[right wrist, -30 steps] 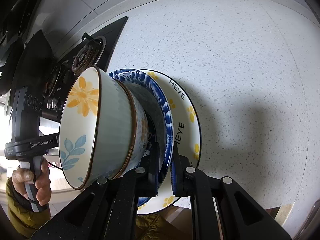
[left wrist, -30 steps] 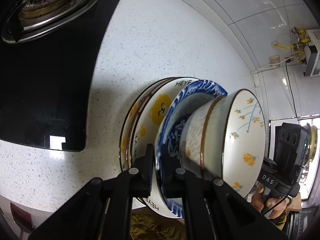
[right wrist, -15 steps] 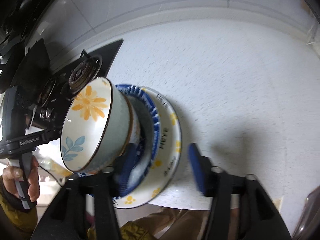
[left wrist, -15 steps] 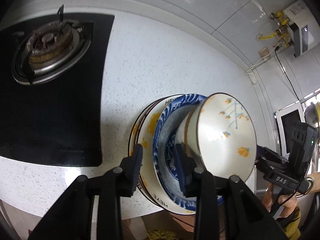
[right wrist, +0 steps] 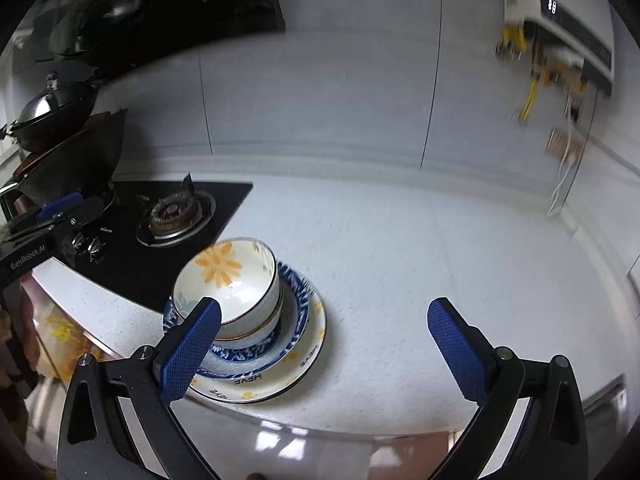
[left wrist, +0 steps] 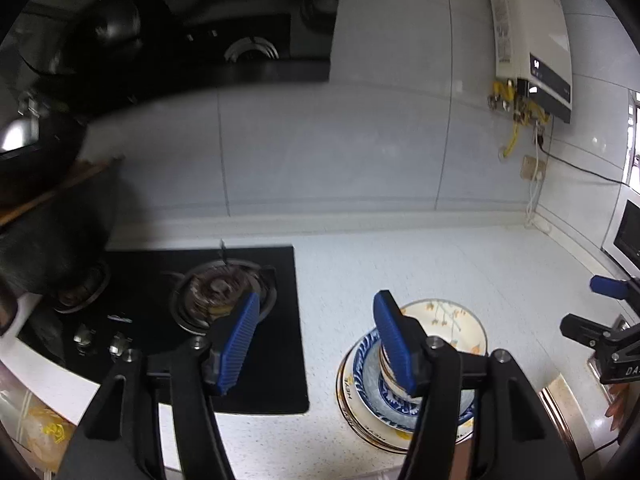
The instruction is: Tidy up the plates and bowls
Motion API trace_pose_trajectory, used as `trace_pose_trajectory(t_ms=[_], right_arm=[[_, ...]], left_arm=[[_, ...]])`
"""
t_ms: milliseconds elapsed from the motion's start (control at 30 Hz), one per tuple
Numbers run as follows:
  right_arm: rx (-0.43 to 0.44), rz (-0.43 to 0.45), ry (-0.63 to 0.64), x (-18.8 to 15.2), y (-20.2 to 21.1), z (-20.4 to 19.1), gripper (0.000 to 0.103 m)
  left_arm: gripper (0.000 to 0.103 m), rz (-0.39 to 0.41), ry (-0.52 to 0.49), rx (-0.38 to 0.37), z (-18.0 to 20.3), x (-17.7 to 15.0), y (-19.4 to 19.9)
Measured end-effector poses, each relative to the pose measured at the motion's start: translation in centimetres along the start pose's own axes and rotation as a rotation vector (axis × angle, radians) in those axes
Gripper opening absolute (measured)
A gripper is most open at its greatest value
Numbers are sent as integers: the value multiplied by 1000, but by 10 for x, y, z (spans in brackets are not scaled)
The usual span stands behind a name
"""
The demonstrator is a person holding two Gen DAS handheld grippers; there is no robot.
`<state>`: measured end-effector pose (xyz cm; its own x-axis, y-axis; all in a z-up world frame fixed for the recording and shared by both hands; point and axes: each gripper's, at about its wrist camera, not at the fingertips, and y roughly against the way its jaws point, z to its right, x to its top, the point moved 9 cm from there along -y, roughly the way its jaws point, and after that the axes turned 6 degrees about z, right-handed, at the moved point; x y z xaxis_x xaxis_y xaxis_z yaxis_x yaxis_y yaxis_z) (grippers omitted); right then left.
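A stack of dishes rests on the white speckled counter (right wrist: 400, 240) near its front edge. Lowest is a white plate with yellow flowers (right wrist: 308, 354), then a blue patterned plate (right wrist: 298, 308), then nested bowls topped by a bowl with an orange flower (right wrist: 226, 276). In the left wrist view the top bowl (left wrist: 444, 318) and the blue plate (left wrist: 366, 374) show behind one finger. My left gripper (left wrist: 316, 340) hangs above and left of the stack, its jaws opening, with nothing between them. My right gripper (right wrist: 324, 344) hovers above and right of the stack, its jaws also opening and empty.
A black gas hob (left wrist: 264, 360) with a burner (left wrist: 222, 288) lies left of the stack. A wok (right wrist: 56, 108) and a dark pan stand at the far left. A water heater (left wrist: 532, 40) hangs on the tiled wall. A metal rim (right wrist: 604, 396) shows at the counter's right.
Both grippers let go of the plate rims, opened wide and rose away. The stack, seen side-on between the fingers before, now lies flat on the counter below them.
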<state>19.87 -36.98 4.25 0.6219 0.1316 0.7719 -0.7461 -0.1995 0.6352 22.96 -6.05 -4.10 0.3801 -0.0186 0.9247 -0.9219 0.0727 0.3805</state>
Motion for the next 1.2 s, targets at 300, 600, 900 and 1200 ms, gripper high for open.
trace_pose_trajectory(t_ms=[300, 600, 900, 1200], right_arm=[[129, 201, 63, 8, 100, -3, 102], [237, 276, 59, -2, 158, -21, 102], [211, 275, -31, -11, 182, -31, 102], [98, 231, -78, -18, 187, -63, 102]], left_arm=[[70, 131, 95, 107, 4, 24, 122], [70, 77, 78, 168, 8, 1, 204], [70, 44, 74, 89, 4, -16, 233], [70, 7, 80, 15, -28, -33, 234]])
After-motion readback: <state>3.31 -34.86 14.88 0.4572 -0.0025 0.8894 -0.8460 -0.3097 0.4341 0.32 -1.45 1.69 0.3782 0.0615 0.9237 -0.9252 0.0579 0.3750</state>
